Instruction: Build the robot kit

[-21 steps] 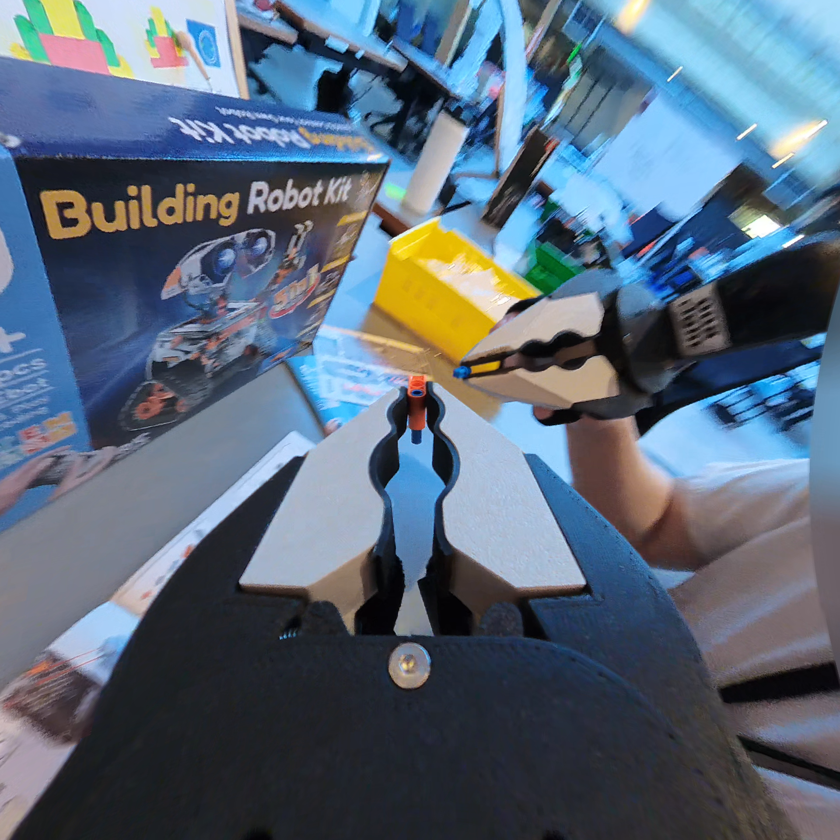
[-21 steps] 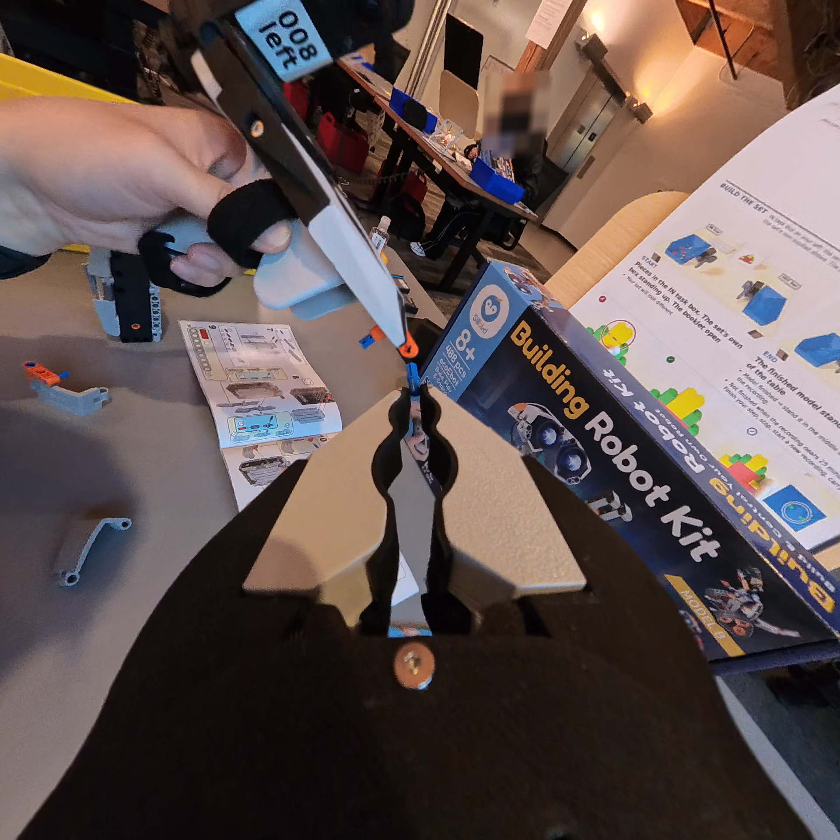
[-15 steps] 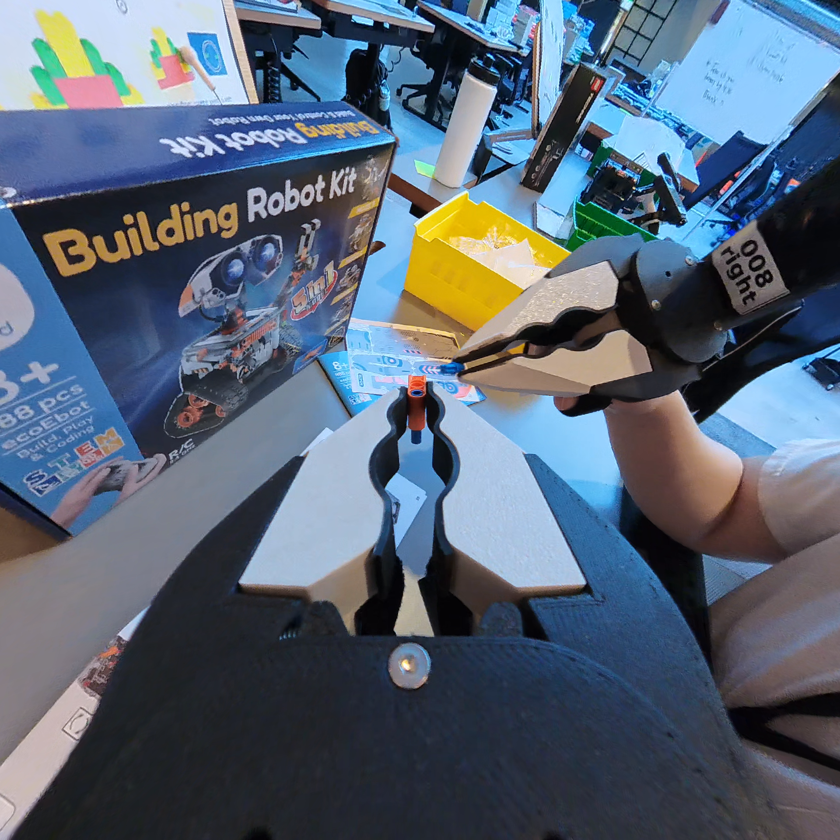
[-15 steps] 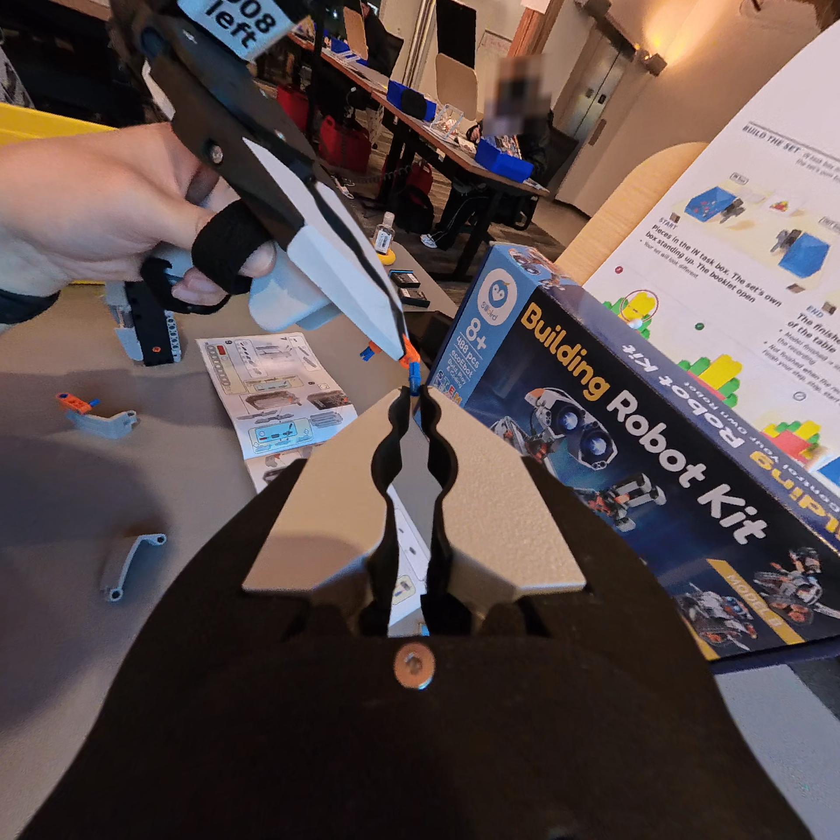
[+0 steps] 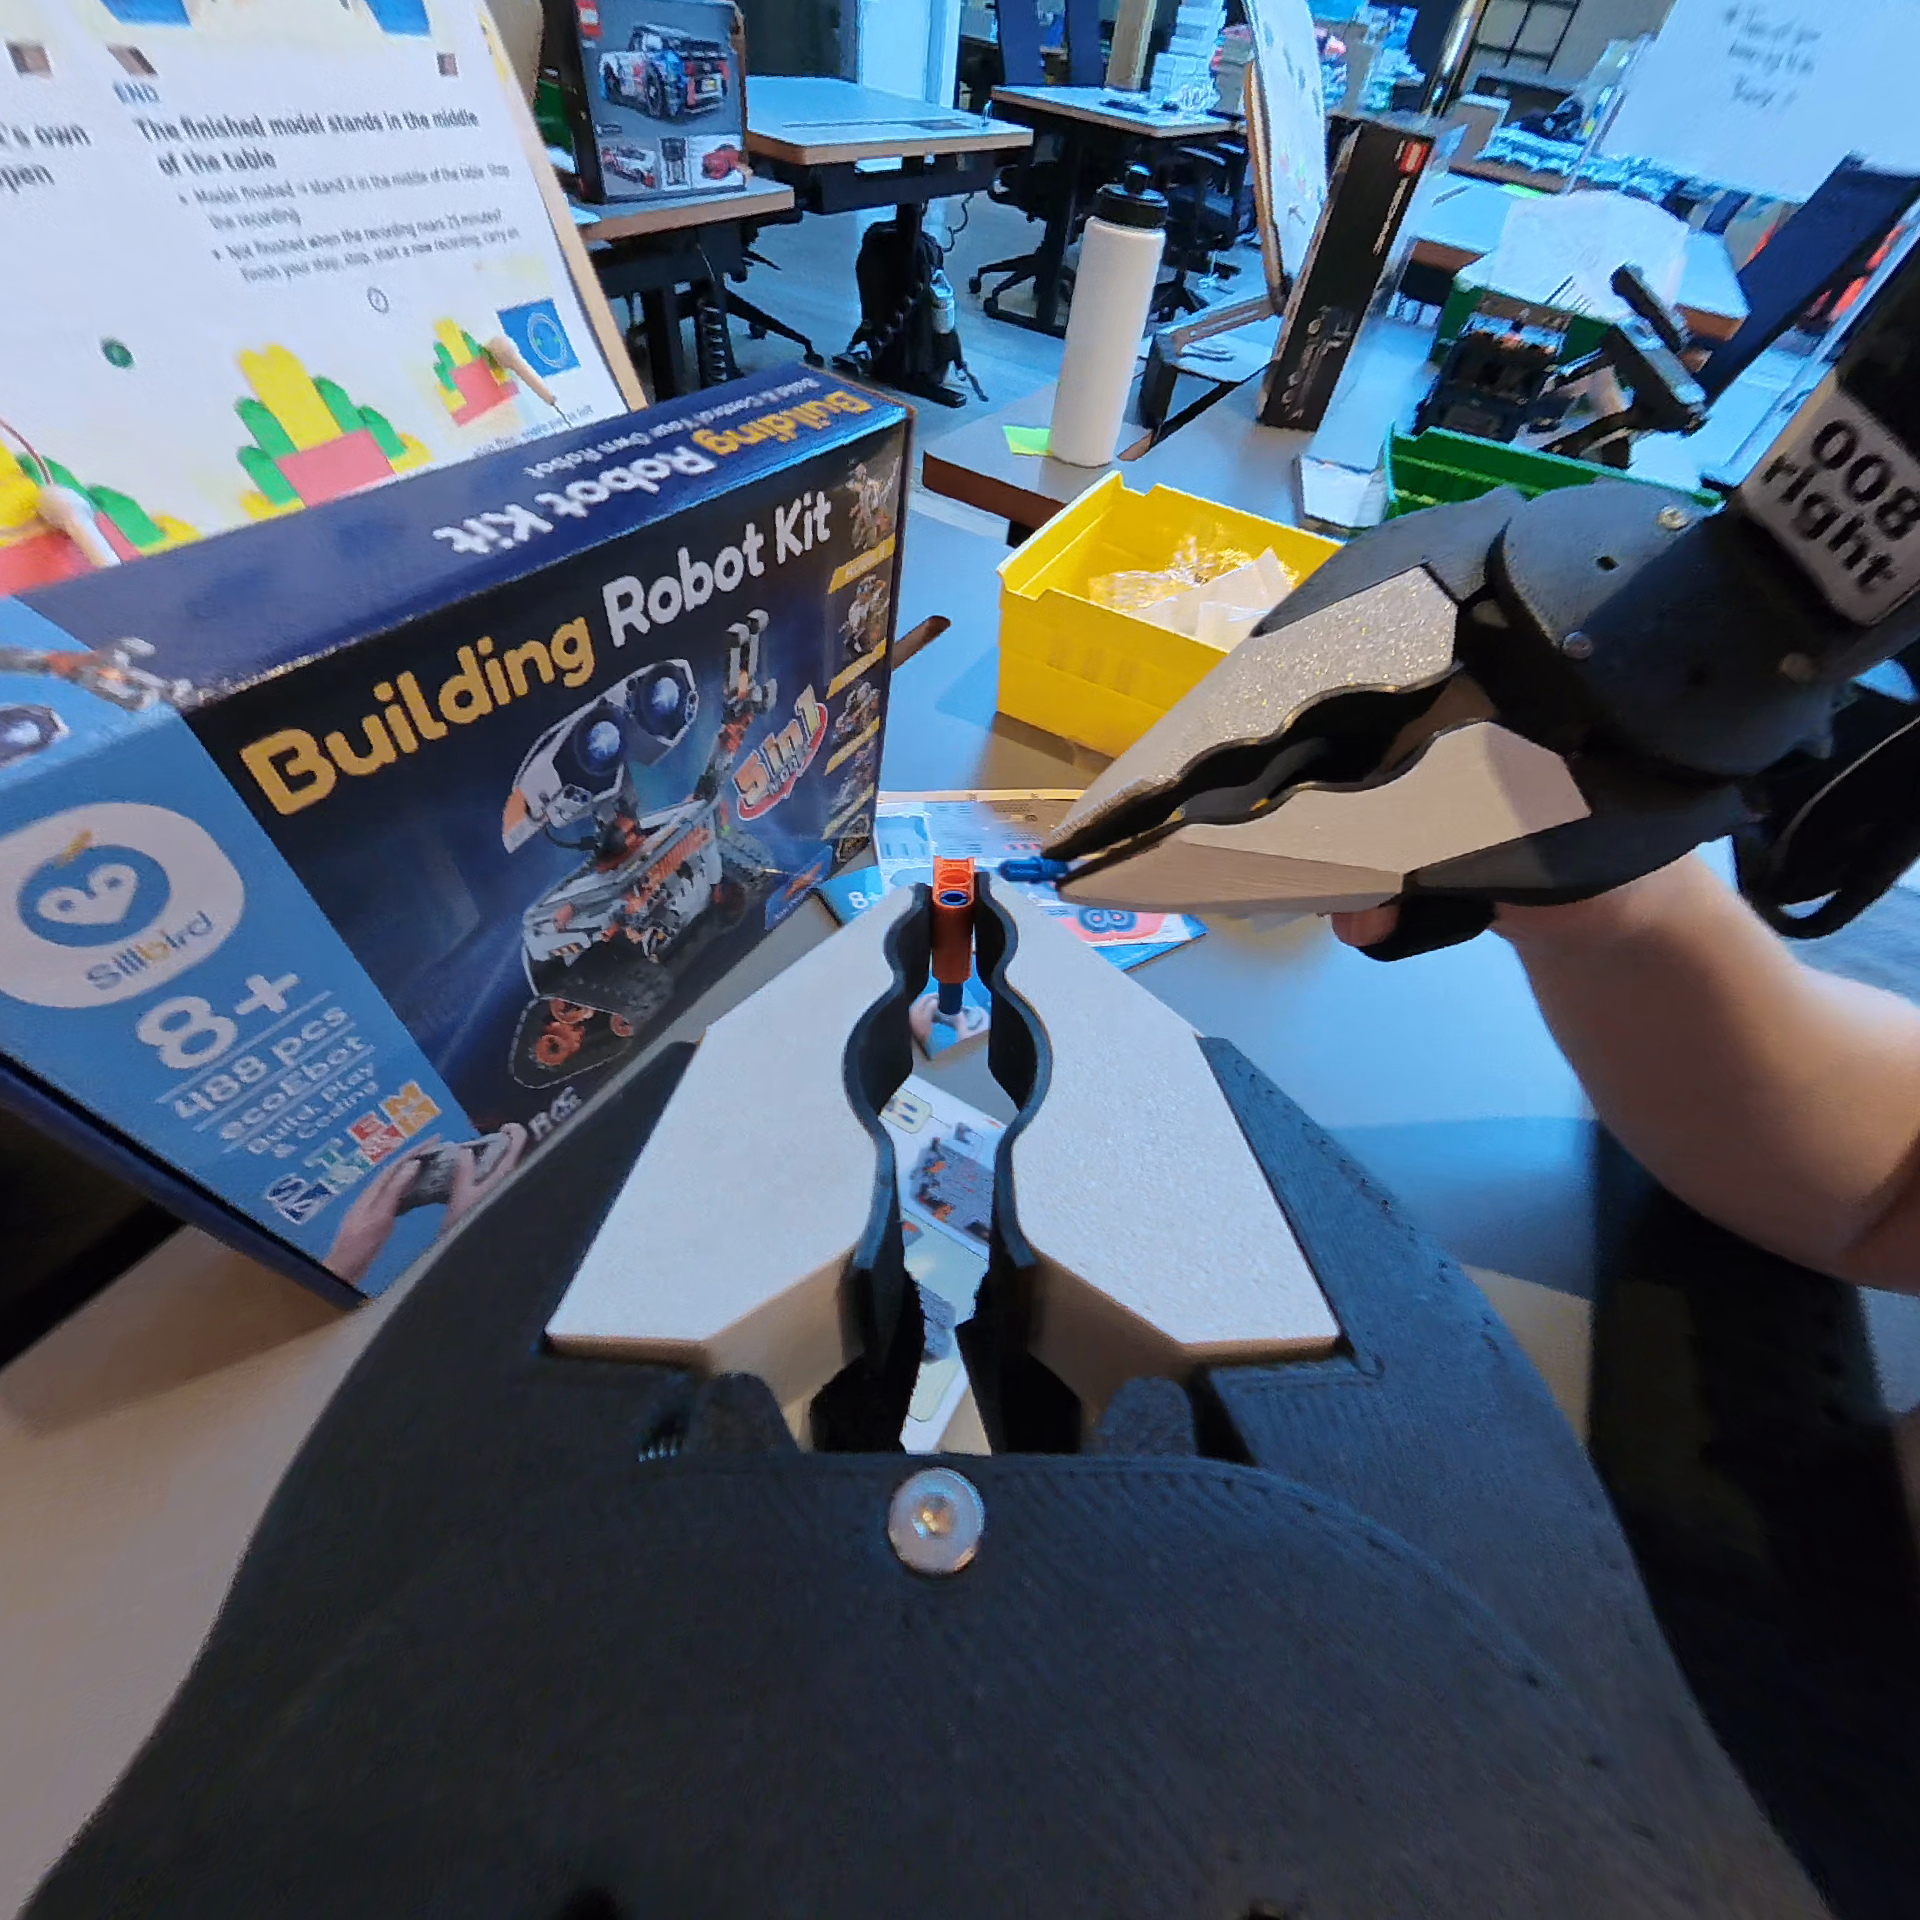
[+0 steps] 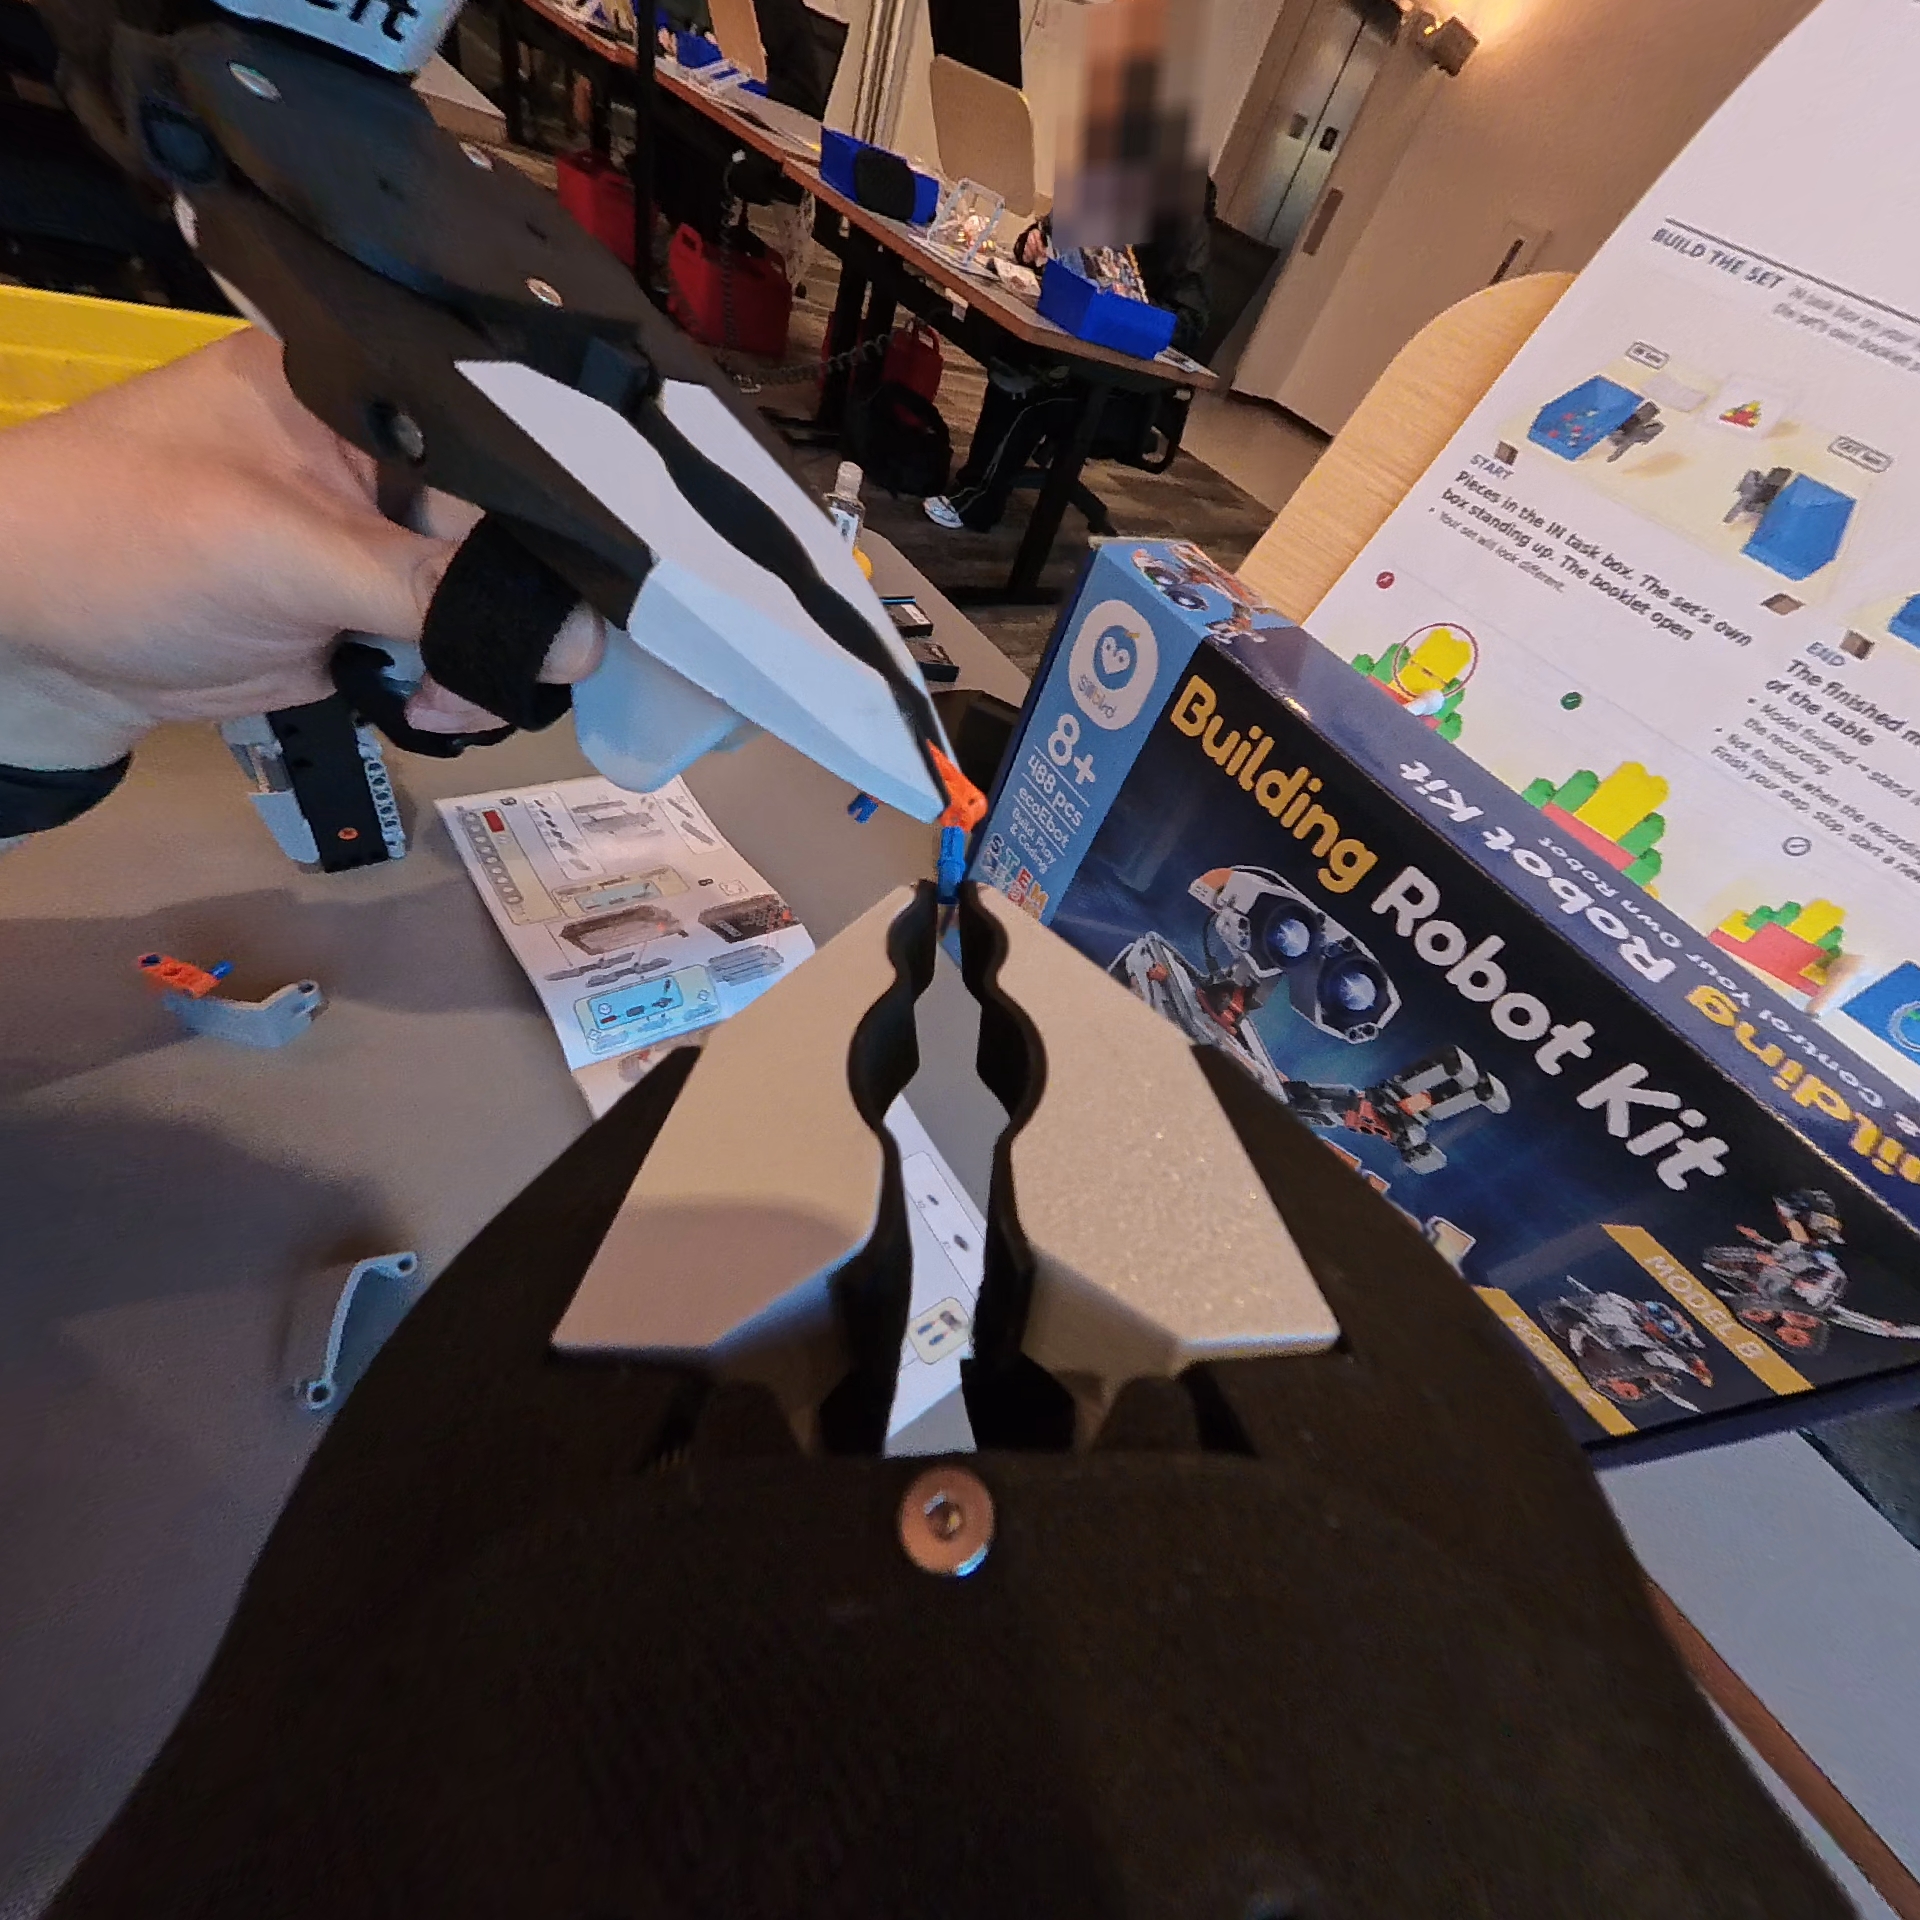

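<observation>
My left gripper [image 5: 953, 904] is shut on a small orange connector piece [image 5: 952, 914] with a blue end below it, held above the table. My right gripper [image 6: 941, 896] is shut on a small blue pin [image 6: 948, 871]; in the left wrist view the right gripper [image 5: 1049, 868] comes in from the right with the pin's tip [image 5: 1023, 869] just right of the orange piece. In the right wrist view the left gripper [image 6: 940, 805] comes in from the upper left, and the orange piece [image 6: 961, 802] sits just above the blue pin.
A blue robot kit box [image 5: 499, 790] stands behind, with a white instruction board [image 5: 260, 260] behind it. A yellow bin [image 5: 1122, 613] is at the back. An instruction booklet [image 6: 623, 914], a grey piece with an orange part [image 6: 234, 1003], a grey bracket [image 6: 348, 1320] and a black-grey assembly [image 6: 327, 779] lie on the table.
Both grippers have drawn closer together. The blue pin's tip now sits right beside the orange piece. Both stay shut.
</observation>
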Tool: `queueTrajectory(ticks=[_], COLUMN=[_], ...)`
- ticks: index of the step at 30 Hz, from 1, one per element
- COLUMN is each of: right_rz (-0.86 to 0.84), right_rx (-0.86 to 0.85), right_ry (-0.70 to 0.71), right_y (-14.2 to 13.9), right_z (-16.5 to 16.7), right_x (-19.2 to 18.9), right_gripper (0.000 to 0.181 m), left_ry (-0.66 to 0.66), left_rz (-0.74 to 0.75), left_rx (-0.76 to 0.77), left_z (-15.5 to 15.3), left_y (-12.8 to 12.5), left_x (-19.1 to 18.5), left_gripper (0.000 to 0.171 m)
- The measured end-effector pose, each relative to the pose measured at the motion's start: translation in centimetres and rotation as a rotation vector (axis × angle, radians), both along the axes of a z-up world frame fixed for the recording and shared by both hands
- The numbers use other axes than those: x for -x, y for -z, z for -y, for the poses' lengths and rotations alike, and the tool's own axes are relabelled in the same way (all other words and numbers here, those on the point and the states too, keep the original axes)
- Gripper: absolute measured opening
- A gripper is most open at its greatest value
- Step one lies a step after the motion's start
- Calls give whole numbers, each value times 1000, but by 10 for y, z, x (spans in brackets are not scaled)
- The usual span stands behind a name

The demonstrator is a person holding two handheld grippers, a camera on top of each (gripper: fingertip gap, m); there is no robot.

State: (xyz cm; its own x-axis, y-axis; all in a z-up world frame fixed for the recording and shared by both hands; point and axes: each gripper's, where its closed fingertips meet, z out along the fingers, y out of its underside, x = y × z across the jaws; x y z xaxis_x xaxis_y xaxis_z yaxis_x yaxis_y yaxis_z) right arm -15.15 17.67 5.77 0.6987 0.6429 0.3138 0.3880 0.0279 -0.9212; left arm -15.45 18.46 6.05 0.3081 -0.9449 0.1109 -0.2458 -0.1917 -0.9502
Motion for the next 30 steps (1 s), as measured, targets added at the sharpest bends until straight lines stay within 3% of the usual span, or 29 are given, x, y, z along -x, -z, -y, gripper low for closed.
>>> queueTrajectory(ticks=[30], right_rz=[56], right_rx=[-7], right_ry=[83], right_y=[10], right_z=[-10], right_x=[-6], right_gripper=[3], left_ry=[-130], left_rz=[-152], left_rx=[-130], left_z=[-9], left_y=[13], left_x=[-5], left_gripper=[5])
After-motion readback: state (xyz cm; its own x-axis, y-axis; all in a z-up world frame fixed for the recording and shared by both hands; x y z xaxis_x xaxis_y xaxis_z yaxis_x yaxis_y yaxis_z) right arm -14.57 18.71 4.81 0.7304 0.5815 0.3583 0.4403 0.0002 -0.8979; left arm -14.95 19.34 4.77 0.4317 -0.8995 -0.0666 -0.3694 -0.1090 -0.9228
